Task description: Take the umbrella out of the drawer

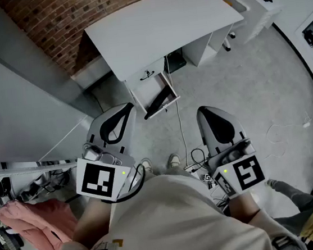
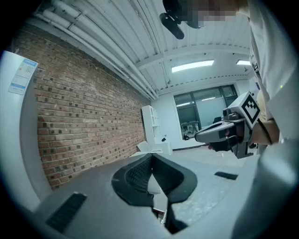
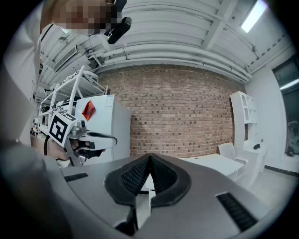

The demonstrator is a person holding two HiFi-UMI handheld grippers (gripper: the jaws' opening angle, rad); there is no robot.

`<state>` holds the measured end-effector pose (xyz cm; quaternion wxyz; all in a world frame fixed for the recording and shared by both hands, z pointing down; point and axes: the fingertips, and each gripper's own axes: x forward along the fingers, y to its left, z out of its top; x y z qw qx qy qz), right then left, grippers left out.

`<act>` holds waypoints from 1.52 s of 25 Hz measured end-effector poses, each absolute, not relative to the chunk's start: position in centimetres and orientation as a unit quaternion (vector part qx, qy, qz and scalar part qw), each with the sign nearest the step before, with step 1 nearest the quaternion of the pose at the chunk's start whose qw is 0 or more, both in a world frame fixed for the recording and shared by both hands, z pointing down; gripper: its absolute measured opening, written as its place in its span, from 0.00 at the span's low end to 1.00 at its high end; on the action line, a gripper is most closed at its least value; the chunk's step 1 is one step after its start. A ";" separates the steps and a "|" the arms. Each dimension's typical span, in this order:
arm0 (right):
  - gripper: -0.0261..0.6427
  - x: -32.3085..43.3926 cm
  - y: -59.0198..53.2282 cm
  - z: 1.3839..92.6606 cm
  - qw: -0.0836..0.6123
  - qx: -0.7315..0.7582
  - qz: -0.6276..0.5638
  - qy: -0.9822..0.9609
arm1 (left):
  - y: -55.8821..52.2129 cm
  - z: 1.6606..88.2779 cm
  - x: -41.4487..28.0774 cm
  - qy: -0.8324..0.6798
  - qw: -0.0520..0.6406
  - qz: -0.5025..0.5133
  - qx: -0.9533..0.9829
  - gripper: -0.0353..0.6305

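Drawer (image 1: 143, 96), one, open with one umbrella (image 1: 162, 101); left gripper (image 1: 125, 109) and right gripper (image 1: 205, 113) both pressed together.

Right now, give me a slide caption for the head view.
Left tool and right tool shut, empty, short of the open drawer holding the umbrella.

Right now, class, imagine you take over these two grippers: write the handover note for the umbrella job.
Left gripper: shut, empty, held out in front of the body.
Right gripper: shut, empty, beside it.
Things: the drawer under the white desk stands open; the dark umbrella lies in it.
Done: drawer open.
Left: move closer, grip the umbrella, lift it out.
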<state>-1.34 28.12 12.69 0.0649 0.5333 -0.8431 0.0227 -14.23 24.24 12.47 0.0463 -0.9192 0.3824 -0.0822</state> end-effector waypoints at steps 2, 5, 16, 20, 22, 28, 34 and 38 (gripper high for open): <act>0.05 -1.2 28.2 12.5 0.062 0.536 0.022 -0.842 | 24.4 12.4 -14.1 0.382 0.046 -0.083 -0.919 0.06; 0.05 -0.7 28.3 12.3 0.052 0.542 0.027 -0.839 | 24.7 12.4 -13.8 0.380 0.047 -0.084 -0.920 0.06; 0.05 1.1 28.7 11.8 0.038 0.542 0.032 -0.839 | 25.3 12.4 -12.1 0.379 0.048 -0.085 -0.920 0.06; 0.05 1.7 28.7 12.0 0.041 0.536 0.034 -0.842 | 25.3 12.4 -11.3 0.383 0.050 -0.087 -0.918 0.06; 0.05 2.0 28.6 12.1 0.040 0.533 0.036 -0.845 | 25.4 12.4 -10.8 0.385 0.049 -0.089 -0.917 0.06; 0.05 2.5 28.0 12.6 0.043 0.506 0.039 -0.861 | 25.2 13.0 -9.6 0.396 0.046 -0.096 -0.912 0.06; 0.05 4.2 26.7 12.8 0.039 0.491 0.040 -0.870 | 24.6 14.3 -8.0 0.398 0.015 -0.105 -0.911 0.06; 0.05 5.7 26.0 12.8 0.038 0.487 0.038 -0.872 | 24.1 14.5 -6.6 0.402 0.019 -0.110 -0.909 0.06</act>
